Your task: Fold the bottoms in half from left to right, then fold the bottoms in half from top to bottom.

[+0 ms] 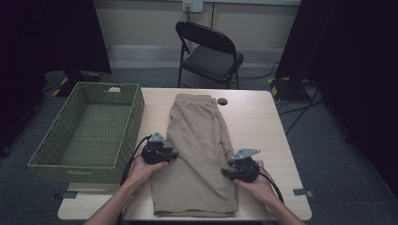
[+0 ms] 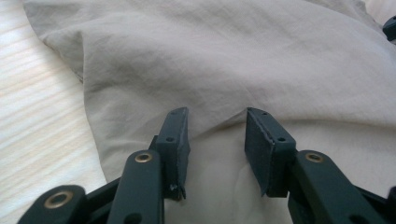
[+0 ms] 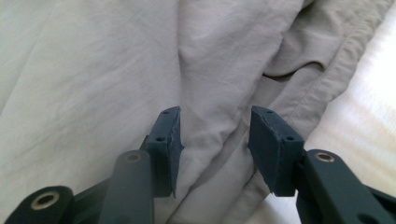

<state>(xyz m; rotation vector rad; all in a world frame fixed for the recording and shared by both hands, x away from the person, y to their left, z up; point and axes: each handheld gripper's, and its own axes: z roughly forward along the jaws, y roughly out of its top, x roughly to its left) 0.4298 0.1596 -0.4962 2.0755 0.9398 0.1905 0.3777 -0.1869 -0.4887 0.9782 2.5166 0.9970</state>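
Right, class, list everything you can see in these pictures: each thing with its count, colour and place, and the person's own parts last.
Shorts: one pair, beige, folded lengthwise along the table's middle.
Basket: one, green woven, at the table's left edge.
Table: one, light wood.
Folding chair: one, black, beyond the table.
Left gripper: black, jaws apart over the shorts' left edge.
Right gripper: black, jaws apart over a fabric ridge near the right edge.
Hands: two, holding the grippers.
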